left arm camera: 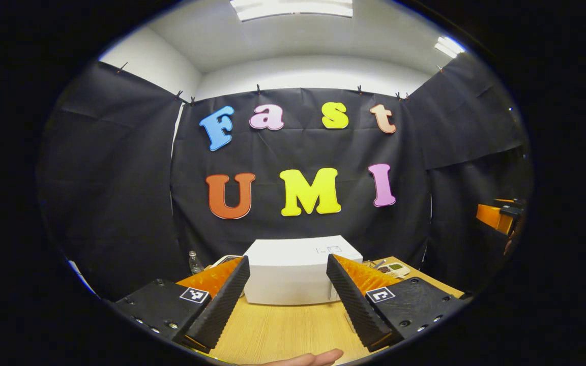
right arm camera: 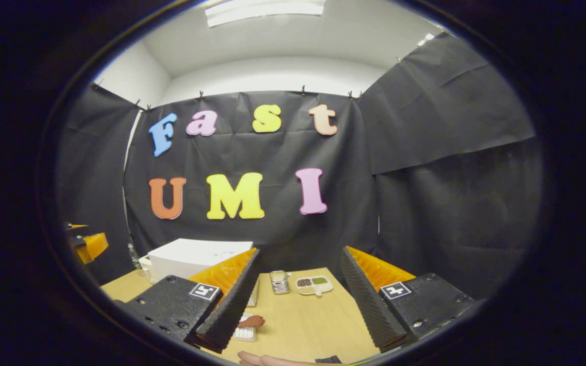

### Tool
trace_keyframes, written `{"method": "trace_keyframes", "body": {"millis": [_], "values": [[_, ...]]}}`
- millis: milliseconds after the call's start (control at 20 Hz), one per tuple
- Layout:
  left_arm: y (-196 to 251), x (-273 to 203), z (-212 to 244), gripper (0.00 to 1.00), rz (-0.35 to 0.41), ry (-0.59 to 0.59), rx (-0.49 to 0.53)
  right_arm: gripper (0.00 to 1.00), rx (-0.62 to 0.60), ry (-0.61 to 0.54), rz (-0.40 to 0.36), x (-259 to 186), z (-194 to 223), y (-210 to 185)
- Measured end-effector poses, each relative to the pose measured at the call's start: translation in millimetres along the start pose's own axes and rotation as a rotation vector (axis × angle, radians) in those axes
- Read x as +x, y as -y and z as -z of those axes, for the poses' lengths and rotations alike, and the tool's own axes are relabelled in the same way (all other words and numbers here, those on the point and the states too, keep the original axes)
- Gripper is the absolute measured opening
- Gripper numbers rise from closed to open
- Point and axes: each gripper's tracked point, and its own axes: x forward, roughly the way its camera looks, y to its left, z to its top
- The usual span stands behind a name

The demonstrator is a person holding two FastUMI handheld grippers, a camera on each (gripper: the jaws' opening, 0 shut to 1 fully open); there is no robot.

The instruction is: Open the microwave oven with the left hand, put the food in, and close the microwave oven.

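Task not begun. Left gripper (left arm camera: 288, 300) jaws spread, empty, aimed at microwave (left arm camera: 298, 277) standing mid-table (left arm camera: 283, 330), its door apparently shut. Right gripper (right arm camera: 298, 305) jaws spread, empty. Food (right arm camera: 251, 321) lies on small dish near table front edge, partly hidden behind finger (right arm camera: 232, 305). Door handle hard to make out. Food kind unclear.

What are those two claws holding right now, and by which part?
Nothing. The left gripper is open, with the white microwave oven well beyond its fingers. The right gripper is open too, above the wooden table.
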Motion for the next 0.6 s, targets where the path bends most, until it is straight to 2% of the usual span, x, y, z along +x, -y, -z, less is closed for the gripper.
{"method": "trace_keyframes", "body": {"millis": [50, 100, 150, 350, 400, 450, 600], "values": [[3.6, 5.2, 2.2, 0.96, 0.003, -0.002, -0.006, 1.00, -0.001, 0.007, -0.004, 0.3, 0.5, 1.4], [7.2, 9.7, 6.1, 0.96, 0.007, -0.009, -0.013, 0.91, 0.001, 0.015, -0.008, 0.4, 0.8, 2.5], [11.5, 15.0, 11.1, 0.96, 0.010, -0.015, -0.021, 1.00, 0.002, 0.023, -0.011, 0.5, -0.8, 3.1], [30.0, 47.2, 32.0, 0.96, 0.023, -0.027, -0.050, 1.00, -0.011, 0.056, -0.018, 2.7, -8.7, 13.4], [37.6, 59.1, 41.4, 0.96, 0.030, -0.032, -0.063, 0.91, -0.014, 0.056, -0.019, 4.3, -6.8, 16.6], [44.7, 67.6, 50.6, 0.96, 0.037, -0.039, -0.075, 1.00, -0.014, 0.059, -0.021, 5.5, -6.9, 19.3], [67.5, 106.5, 87.8, 0.96, 0.062, -0.087, -0.120, 1.00, -0.014, 0.064, -0.020, 11.8, -3.4, 30.0]]}}
